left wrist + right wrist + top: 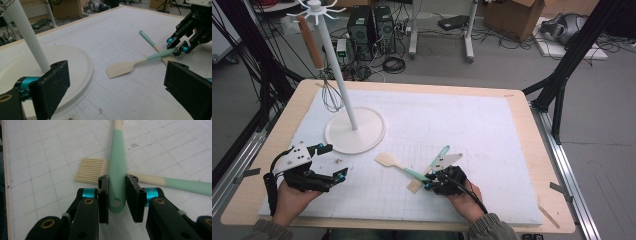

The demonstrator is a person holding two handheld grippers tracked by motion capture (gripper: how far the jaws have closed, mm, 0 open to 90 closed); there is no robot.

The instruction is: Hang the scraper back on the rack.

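The right gripper view shows the right gripper point(117, 195) with its jaws closed on the mint-green handle end of the spatula point(117, 170); a slotted wooden turner point(90, 170) lies crossed beneath. From the high view, the left gripper point(334, 162) stands open, empty, near the white round stand base point(355, 131) on the tabletop point(492, 130).

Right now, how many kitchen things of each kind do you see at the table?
Wooden spatula: 1
Slotted wooden utensil: 1
Whisk: 1
White utensil stand: 1
Total: 4
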